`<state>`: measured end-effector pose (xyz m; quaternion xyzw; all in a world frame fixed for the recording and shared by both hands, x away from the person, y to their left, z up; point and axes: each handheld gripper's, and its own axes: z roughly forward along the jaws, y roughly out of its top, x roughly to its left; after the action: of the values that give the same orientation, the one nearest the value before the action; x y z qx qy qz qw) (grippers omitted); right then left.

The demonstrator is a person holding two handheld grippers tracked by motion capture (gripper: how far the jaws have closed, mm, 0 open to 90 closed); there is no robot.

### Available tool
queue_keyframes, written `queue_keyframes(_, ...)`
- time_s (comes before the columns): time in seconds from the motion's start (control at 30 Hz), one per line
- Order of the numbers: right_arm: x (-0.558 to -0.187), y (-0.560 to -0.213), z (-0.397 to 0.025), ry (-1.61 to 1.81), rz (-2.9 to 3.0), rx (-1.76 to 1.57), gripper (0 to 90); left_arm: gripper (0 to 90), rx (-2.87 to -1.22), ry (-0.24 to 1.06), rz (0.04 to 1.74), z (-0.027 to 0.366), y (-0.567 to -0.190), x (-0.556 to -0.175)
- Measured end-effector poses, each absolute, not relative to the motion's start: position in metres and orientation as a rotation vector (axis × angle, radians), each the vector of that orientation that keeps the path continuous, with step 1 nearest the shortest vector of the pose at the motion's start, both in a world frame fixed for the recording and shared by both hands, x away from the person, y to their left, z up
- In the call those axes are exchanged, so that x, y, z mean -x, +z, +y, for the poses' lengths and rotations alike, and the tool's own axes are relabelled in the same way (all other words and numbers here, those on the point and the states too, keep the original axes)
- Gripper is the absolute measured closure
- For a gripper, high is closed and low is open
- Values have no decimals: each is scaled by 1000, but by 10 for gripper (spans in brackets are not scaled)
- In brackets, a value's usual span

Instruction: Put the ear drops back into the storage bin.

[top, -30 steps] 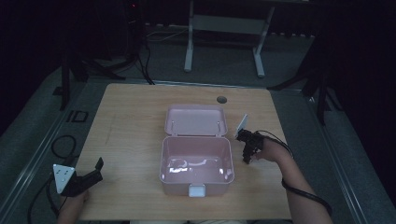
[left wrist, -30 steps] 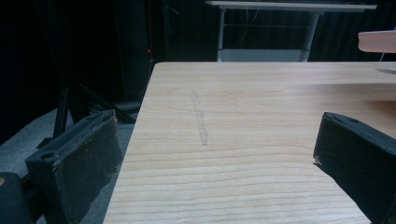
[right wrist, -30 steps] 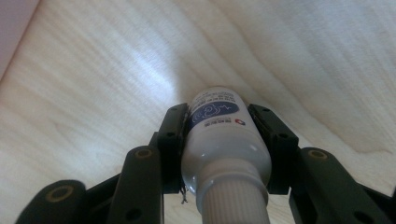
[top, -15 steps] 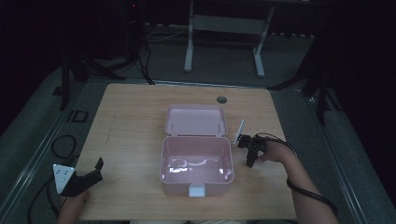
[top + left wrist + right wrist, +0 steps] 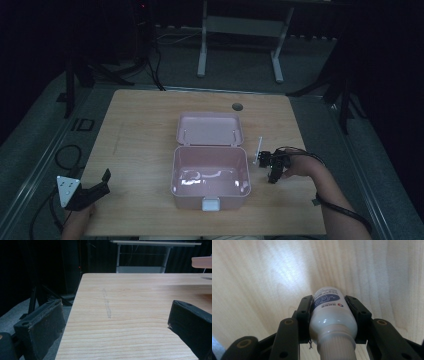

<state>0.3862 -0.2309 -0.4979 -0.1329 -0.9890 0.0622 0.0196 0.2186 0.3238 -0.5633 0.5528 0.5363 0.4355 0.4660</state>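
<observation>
At the lower left of the high view, the left gripper (image 5: 97,186) rests idle on the bench (image 5: 140,125), jaws apart. Right of centre, the right gripper (image 5: 270,165) is clamped on a small white bottle (image 5: 329,315), not yet boxed. The open pink box (image 5: 210,172) beside it seems empty, though glare hides its floor.

Bare tabletop (image 5: 130,315) stretches ahead of the left gripper's (image 5: 102,181) parted fingers (image 5: 41,328), unobstructed. An open pink box (image 5: 210,170) stands just beside the right gripper (image 5: 270,170), blocking passage toward the table's middle.
</observation>
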Motion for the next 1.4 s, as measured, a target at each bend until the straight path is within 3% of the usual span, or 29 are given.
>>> queue_keyframes(0.73,-341,-489,-237,166,-3139,-83,596,10,-1362,1064,1320,324,-563,-219)
queue_keyframes(1.4,-331,-466,-223,339,-3092,-125,597,10,-1360,1068,1321,324,-563,-219)
